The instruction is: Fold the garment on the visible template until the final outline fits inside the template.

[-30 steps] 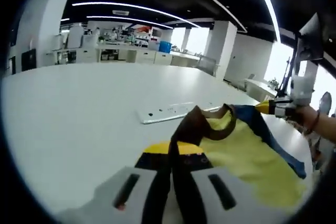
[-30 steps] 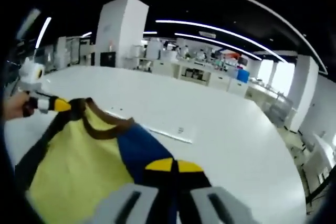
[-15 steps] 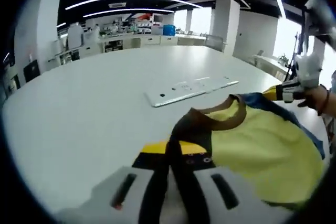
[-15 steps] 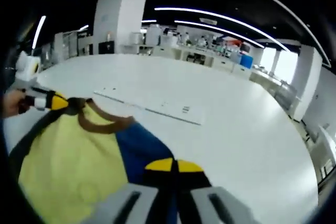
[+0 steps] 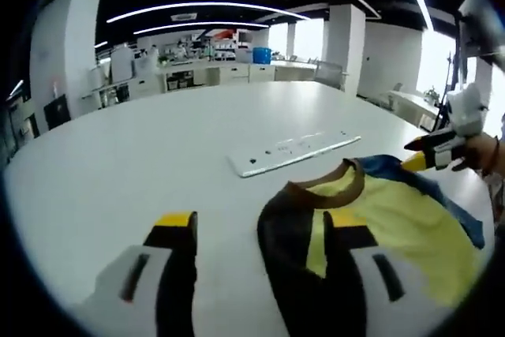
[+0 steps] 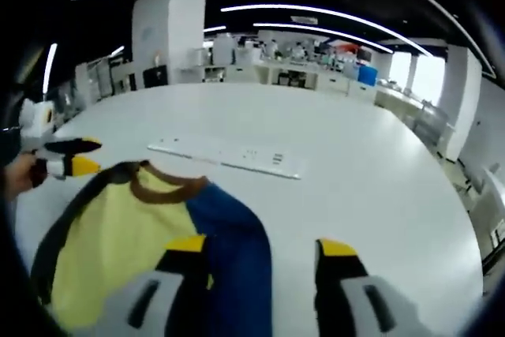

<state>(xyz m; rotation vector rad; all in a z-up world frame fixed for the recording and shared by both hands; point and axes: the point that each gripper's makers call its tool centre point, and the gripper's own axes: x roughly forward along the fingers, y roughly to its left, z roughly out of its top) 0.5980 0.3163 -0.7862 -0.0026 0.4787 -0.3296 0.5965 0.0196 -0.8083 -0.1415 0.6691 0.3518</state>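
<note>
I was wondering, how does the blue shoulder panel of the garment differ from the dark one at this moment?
In the right gripper view, the blue shoulder panel lies between the right hand-held gripper's open jaws, while the dark shoulder panel lies at the garment's far edge, near the left hand-held gripper. The two differ in colour, blue against near-black. Both flank the yellow body panel and meet the brown collar, flat on the white table.

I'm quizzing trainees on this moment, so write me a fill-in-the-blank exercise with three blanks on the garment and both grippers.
1. The left gripper has its jaws ____, with the garment's dark shoulder between them.
2. The garment lies on a ____ table.
3. The garment's front is yellow, and the sleeve by the right gripper is ____.

Missing words: open; white; blue
</note>
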